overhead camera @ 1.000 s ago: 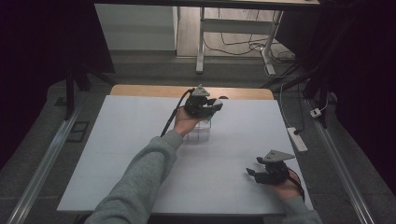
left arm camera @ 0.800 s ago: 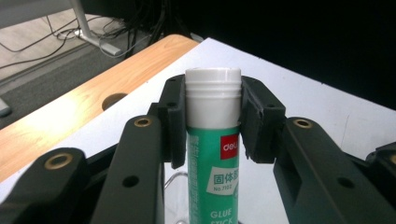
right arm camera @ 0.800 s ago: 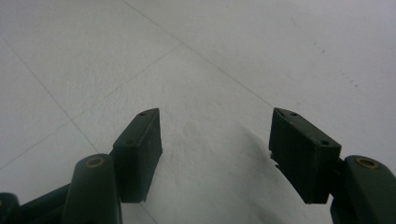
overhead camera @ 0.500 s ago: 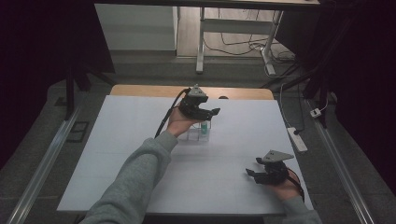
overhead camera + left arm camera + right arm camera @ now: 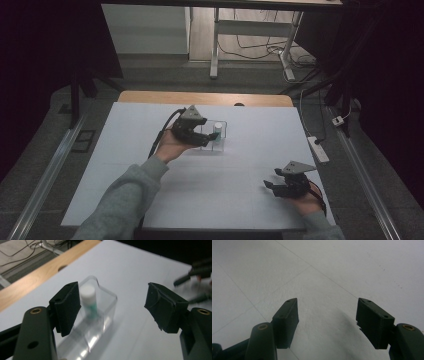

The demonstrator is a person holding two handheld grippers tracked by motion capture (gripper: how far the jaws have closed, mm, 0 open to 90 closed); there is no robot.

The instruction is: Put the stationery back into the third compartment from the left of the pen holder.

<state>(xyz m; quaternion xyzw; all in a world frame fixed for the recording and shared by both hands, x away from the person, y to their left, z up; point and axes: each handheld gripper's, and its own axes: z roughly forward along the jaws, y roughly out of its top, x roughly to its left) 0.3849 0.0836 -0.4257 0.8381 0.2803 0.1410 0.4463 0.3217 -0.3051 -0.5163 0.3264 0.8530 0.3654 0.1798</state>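
At the table's upper centre, the left gripper, jaws wide and empty after just opening, hovers left of the clear plastic box holding an upright green tube, far nearer than the right gripper.

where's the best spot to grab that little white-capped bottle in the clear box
Grip the white cap of the bottle from straight above. It stands upright inside the clear box, whose walls shield its green body from the sides, while the cap sits about level with the rim, so probably only the top is reachable.
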